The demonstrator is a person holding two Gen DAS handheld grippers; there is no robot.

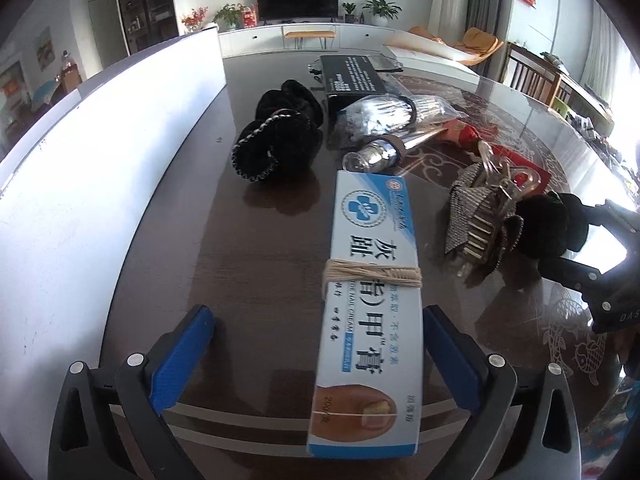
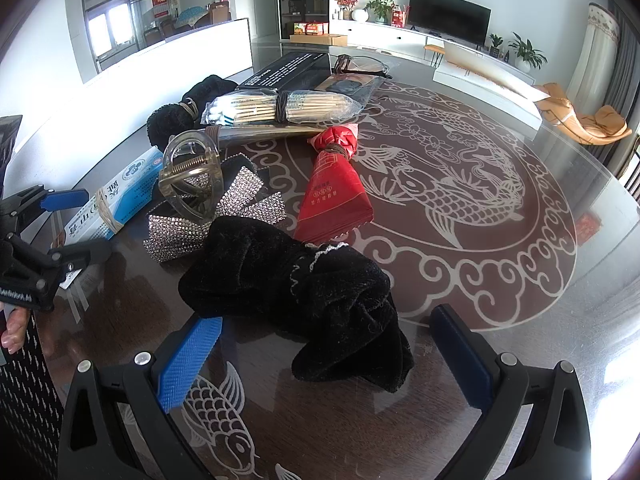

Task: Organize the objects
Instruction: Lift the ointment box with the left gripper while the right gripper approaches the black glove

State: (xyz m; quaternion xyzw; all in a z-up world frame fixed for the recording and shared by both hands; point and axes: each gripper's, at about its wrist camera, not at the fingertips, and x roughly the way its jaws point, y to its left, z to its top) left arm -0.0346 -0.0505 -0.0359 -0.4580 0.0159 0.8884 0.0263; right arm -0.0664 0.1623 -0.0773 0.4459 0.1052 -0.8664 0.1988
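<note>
1. Left tongs (image 1: 316, 348) gape wide around the nail cream box (image 1: 370, 300) on the near tabletop (image 1: 240, 280), not gripping. Light stiff carton; pinch its long sides, gently.
2. Right tongs (image 2: 324, 344) open, empty, straddling the soft black velvet scrunchie (image 2: 316, 292); grab the bunched middle.

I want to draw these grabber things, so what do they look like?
Each one is a black plastic claw with two long fingers. The left gripper and the right gripper both have bright blue bumpy pads inside the fingers, and round silver bolts at the joints. One body carries small white lettering, too cut off to read.
</note>
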